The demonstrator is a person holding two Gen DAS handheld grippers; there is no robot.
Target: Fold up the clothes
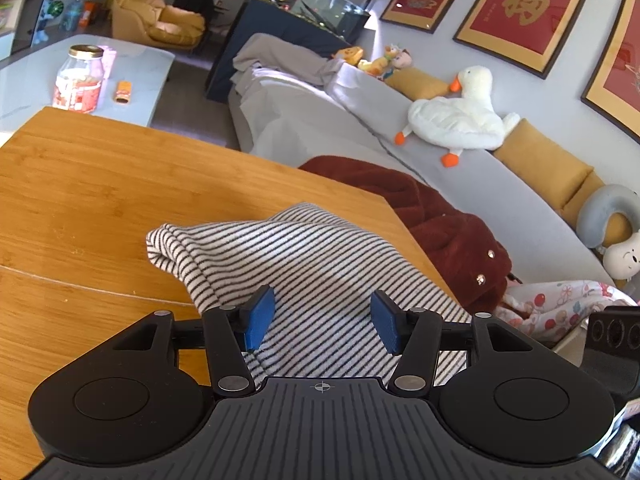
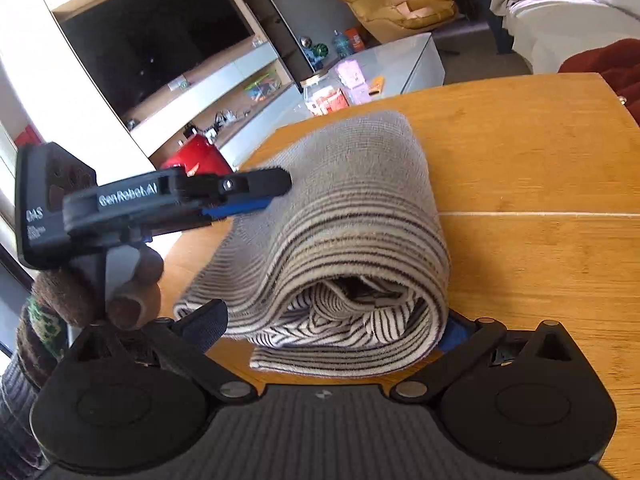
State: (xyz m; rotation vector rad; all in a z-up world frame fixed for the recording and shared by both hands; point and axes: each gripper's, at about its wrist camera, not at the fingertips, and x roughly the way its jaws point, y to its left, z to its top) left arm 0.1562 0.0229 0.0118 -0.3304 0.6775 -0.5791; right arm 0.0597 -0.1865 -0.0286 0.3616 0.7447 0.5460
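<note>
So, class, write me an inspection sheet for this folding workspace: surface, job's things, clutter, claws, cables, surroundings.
Surface: wooden table, a pale line across it.
Job's things: striped garment, folded over in layers on the table.
Clutter: nothing seen on the wooden table.
Claws: left claw open above the garment; right claw open, the garment's folded end between its fingers.
Cables: nothing seen.
Surroundings: grey sofa with plush goose and red fleece; jar on the pale low table; television.

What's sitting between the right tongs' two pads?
The folded striped garment: its open end fills the gap between the right tongs, on the wooden table, in the right wrist view.
</note>
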